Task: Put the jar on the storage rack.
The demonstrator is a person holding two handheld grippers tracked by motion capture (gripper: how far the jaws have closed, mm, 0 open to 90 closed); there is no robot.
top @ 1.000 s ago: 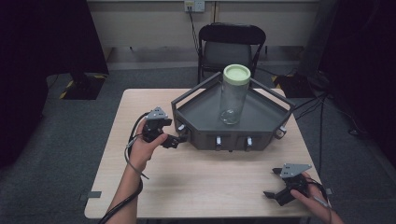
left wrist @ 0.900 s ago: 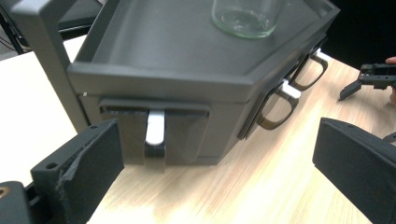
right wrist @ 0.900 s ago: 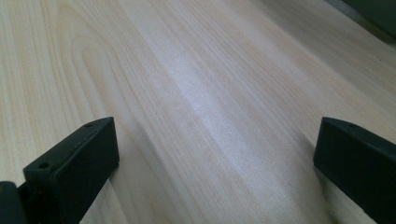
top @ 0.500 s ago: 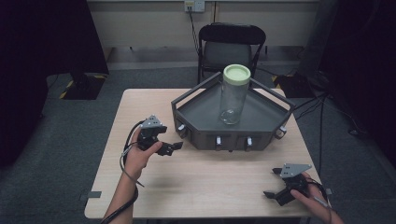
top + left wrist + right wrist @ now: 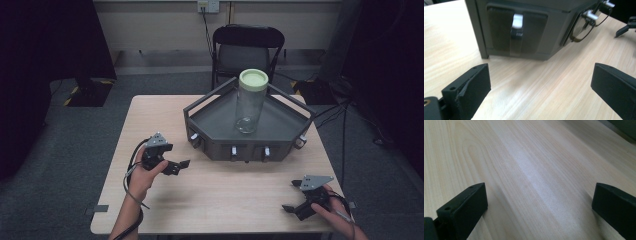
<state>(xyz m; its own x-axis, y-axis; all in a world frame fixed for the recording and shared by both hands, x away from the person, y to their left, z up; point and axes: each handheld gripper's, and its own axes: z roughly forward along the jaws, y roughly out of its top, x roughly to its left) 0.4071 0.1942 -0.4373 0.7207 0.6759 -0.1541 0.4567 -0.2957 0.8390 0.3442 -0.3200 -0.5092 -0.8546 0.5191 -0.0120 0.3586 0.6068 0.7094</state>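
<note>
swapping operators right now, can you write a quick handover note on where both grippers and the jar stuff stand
Left gripper: jaws open, holding nothing, low over the light wooden table, pointed at the left front corner of the dark grey six-sided tray.
Right gripper: jaws open, holding nothing, near the table's front right edge, apart from the tray.
Tall clear glass jar stands upright inside the tray, its pale green lid on.
White toggle latches line the tray's front walls.
Done: nothing that shows; jar is untouched.
Left: probably reach the jar and work on its lid.
</note>
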